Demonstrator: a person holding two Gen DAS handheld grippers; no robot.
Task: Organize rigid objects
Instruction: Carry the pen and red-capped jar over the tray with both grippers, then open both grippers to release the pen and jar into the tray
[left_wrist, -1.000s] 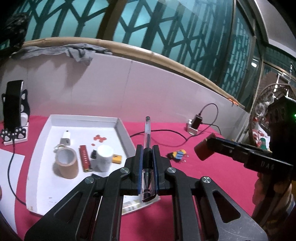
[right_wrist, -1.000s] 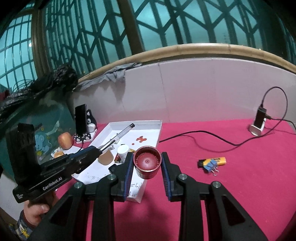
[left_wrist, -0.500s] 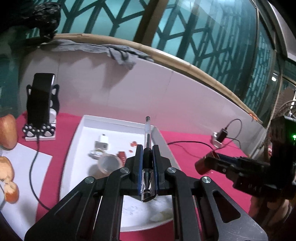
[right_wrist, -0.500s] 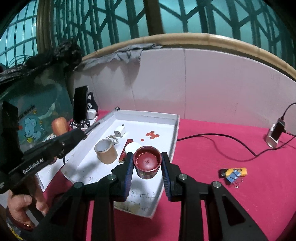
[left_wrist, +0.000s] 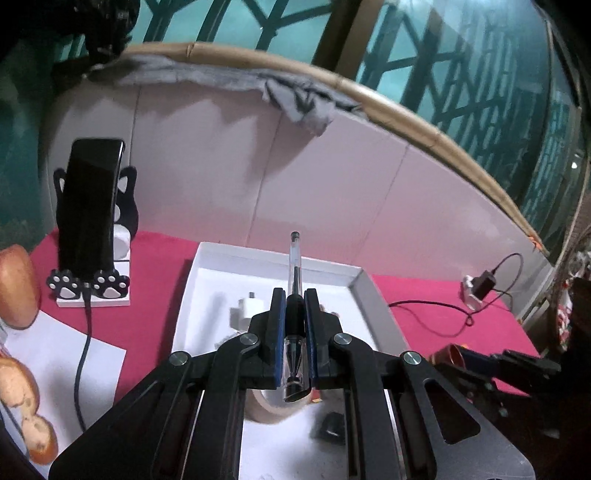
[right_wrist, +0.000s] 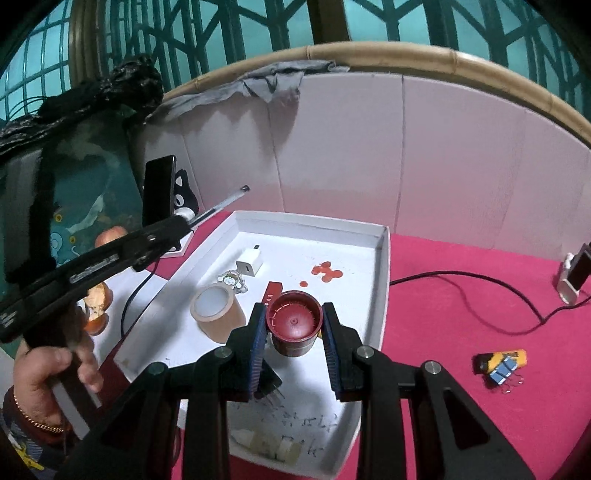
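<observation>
Left gripper (left_wrist: 294, 317): clenched on a pen (left_wrist: 295, 295); pen lying lengthwise between the fingers, tip end toward the camera, far end sticking out well past the fingertips; held above the white tray (left_wrist: 192, 291).
Right gripper (right_wrist: 294, 325): grasping a dark red cap (right_wrist: 293, 325), open side facing the camera; pads pressed on both sides; held over the near half of the tray.
Below the left fingers: tape roll (left_wrist: 266, 406) and a small black item (left_wrist: 332, 424), both in the tray; white charger plug (left_wrist: 245, 312) just left of the fingertips.
Beyond the right fingers: red flat bar (right_wrist: 272, 290) partly hidden behind the cap; tape roll to the left; charger plug farther left and back; red dots (right_wrist: 327, 271) ahead.
Right of the right fingers: yellow item with blue clips (right_wrist: 502, 363) on the red cloth (right_wrist: 461, 295), well apart from the tray; black cable (right_wrist: 480, 280) beyond.
Left of the left fingers: phone on a cat-paw stand (left_wrist: 90, 221).
Hand (right_wrist: 48, 373): wrapped around the left gripper's handle.
</observation>
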